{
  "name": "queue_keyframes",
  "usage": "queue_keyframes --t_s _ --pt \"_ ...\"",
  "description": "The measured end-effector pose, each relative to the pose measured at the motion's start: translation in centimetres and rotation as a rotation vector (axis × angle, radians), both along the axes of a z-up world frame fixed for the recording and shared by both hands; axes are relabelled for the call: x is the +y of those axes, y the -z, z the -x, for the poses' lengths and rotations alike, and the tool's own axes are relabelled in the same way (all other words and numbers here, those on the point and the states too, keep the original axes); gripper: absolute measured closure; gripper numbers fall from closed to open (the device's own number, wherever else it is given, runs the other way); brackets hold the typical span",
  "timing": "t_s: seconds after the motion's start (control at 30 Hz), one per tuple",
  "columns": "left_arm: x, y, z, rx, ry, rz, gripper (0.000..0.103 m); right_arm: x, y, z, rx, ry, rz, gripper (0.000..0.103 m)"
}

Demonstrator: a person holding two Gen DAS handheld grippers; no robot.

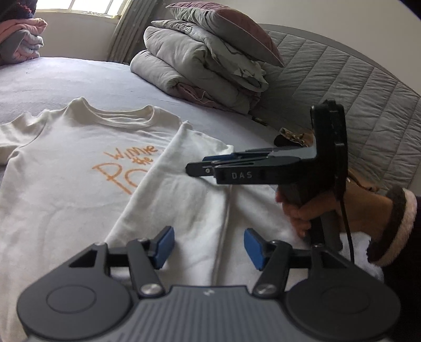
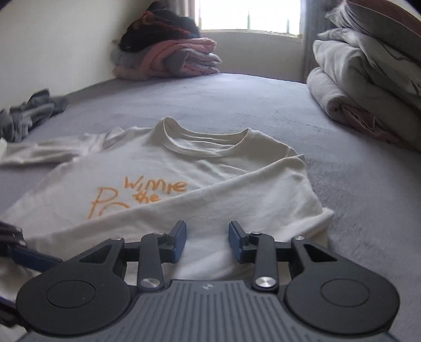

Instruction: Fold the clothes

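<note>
Shirt (image 2: 168,168) lay flat on bed (image 2: 236,100), one side folded over its front. Left gripper (image 1: 209,246) and right gripper (image 2: 207,243) hovered above it, jaws apart, grasping nothing. Folded bedding (image 1: 200,65) sat beyond.

The left wrist camera looked low across the bed (image 1: 79,79) from just behind its own fingers (image 1: 165,244), angled down at the white T-shirt (image 1: 65,184) close below, facing the quilted headboard (image 1: 342,92) and stacked bedding (image 1: 197,65). The right gripper (image 1: 208,168) crossed its view from the right, seen side-on.

The right wrist camera sat equally low and close, facing the window (image 2: 250,13) and a pile of folded clothes (image 2: 171,58) at the far wall. Both views shared the shirt's orange lettering (image 2: 155,190), its neckline, the folded-over side and the bedding stack.
</note>
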State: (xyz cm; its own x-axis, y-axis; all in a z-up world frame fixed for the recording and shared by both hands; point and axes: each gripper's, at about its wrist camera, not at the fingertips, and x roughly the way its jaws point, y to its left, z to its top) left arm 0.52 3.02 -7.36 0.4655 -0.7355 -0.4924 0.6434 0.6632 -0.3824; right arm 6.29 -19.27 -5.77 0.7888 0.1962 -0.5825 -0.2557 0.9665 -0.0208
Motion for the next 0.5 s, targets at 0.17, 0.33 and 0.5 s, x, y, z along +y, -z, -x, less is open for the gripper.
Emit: queue_keyframes --t_s 0.17,0.33,0.5 --pt "0.5 0.1 0.4 0.004 0.008 0.004 0.042 -3.1 0.2 -0.2 -0.003 0.010 0.012 0.059" --pt "1.3 0.0 1.3 -0.014 0.040 -0.027 0.042 -4.8 0.5 0.1 -0.004 0.014 -0.002 0.059" --pt "2.0 -0.3 1.6 -0.013 0.051 -0.020 0.042 -4.6 -0.5 0.0 -0.039 0.027 -0.014 0.057"
